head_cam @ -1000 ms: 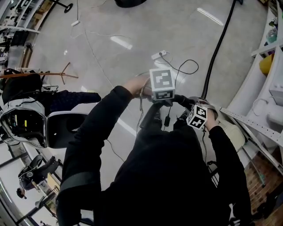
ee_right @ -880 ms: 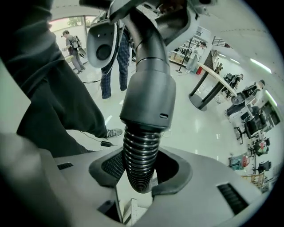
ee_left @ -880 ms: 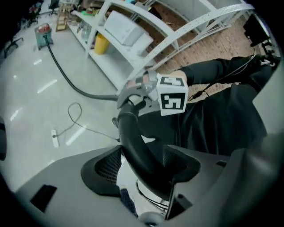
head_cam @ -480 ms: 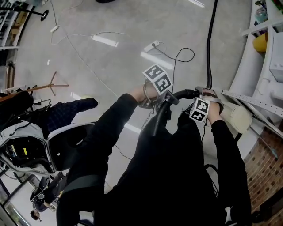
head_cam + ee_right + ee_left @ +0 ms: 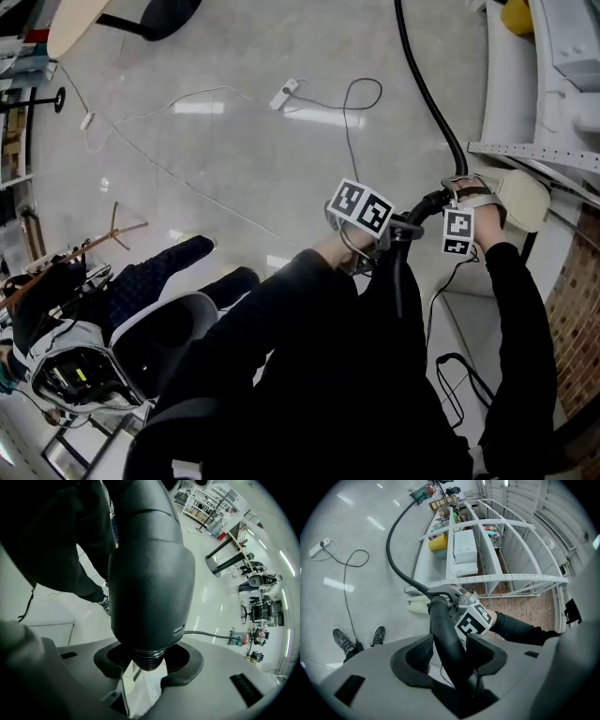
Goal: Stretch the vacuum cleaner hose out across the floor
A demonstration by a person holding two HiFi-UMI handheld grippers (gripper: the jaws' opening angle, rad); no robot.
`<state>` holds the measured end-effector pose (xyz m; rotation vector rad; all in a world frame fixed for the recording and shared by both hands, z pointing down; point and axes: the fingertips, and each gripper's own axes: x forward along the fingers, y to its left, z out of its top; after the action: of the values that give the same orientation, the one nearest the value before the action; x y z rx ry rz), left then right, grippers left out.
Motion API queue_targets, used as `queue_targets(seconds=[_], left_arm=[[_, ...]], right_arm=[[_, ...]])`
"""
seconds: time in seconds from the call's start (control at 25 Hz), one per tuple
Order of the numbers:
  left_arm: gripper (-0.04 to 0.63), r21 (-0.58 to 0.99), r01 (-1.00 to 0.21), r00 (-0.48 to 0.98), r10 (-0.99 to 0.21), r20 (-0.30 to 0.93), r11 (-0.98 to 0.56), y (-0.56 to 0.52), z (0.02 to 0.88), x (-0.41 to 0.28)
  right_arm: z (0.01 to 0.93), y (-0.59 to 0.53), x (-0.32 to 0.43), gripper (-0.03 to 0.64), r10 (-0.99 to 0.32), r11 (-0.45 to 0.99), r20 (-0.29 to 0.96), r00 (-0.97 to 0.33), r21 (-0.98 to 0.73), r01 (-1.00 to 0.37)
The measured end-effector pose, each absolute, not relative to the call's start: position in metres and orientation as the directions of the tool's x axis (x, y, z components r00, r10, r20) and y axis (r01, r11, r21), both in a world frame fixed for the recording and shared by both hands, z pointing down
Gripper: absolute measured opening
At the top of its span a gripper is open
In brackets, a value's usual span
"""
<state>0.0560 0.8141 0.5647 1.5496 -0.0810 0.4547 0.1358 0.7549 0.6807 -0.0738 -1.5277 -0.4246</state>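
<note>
The black vacuum hose (image 5: 427, 89) runs from the far floor down to my hands; in the left gripper view the hose (image 5: 393, 550) curves away along the shelving. Its end is a bent black tube (image 5: 401, 253). My left gripper (image 5: 386, 231) is shut around that tube (image 5: 447, 634), with the pads pressing on both its sides. My right gripper (image 5: 452, 199) holds the thick dark cuff (image 5: 150, 573) where the ribbed hose (image 5: 147, 660) enters it, jaws closed on the ribbed neck. The right gripper's marker cube (image 5: 473, 620) shows just beyond the left jaws. Both grippers sit close together at waist height.
White metal shelving (image 5: 539, 141) lines the right side, with a cream box (image 5: 520, 199) at its foot. A power strip and thin cable (image 5: 284, 94) lie on the grey floor ahead. An office chair (image 5: 159, 337) and a wooden stand (image 5: 112, 234) are at the left.
The left gripper has moved right along the bent tube and its jaws have closed on it. Both grippers now sit further right, near the shelving, and the hose runs straighter up the floor.
</note>
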Motion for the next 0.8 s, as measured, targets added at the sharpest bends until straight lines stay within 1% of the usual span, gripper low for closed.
queue_targets(seconds=[0.08, 0.16, 0.32, 0.48, 0.6, 0.72, 0.8], left_arm=[[0.221, 0.948, -0.308, 0.92, 0.23, 0.318, -0.077, 0.827, 0.568, 0.088], [0.233, 0.953, -0.284, 0.918, 0.258, 0.302, -0.109, 0.845, 0.569, 0.11], [0.232, 0.962, -0.242, 0.917, 0.294, 0.268, -0.124, 0.864, 0.576, 0.131], [0.232, 0.952, -0.281, 0.9, 0.311, 0.306, -0.122, 0.874, 0.608, 0.128], [0.232, 0.937, -0.329, 0.873, 0.34, 0.35, -0.119, 0.887, 0.639, 0.122], [0.231, 0.929, -0.357, 0.852, 0.374, 0.366, -0.096, 0.908, 0.659, 0.121], [0.23, 0.927, -0.365, 0.844, 0.39, 0.368, -0.085, 0.92, 0.672, 0.121]], right_arm=[[0.686, 0.766, 0.17, 0.178, -0.24, 0.922, 0.971, -0.008, 0.231, 0.311], [0.692, 0.789, 0.199, 0.178, -0.243, 0.923, 0.97, 0.001, 0.231, 0.309], [0.716, 0.822, 0.259, 0.178, -0.251, 0.911, 0.968, 0.025, 0.227, 0.344], [0.755, 0.837, 0.312, 0.178, -0.281, 0.861, 0.957, 0.069, 0.22, 0.459], [0.787, 0.849, 0.332, 0.178, -0.296, 0.808, 0.952, 0.079, 0.205, 0.552], [0.821, 0.874, 0.336, 0.179, -0.271, 0.761, 0.96, 0.072, 0.168, 0.627], [0.847, 0.89, 0.341, 0.179, -0.238, 0.763, 0.968, 0.082, 0.134, 0.632]])
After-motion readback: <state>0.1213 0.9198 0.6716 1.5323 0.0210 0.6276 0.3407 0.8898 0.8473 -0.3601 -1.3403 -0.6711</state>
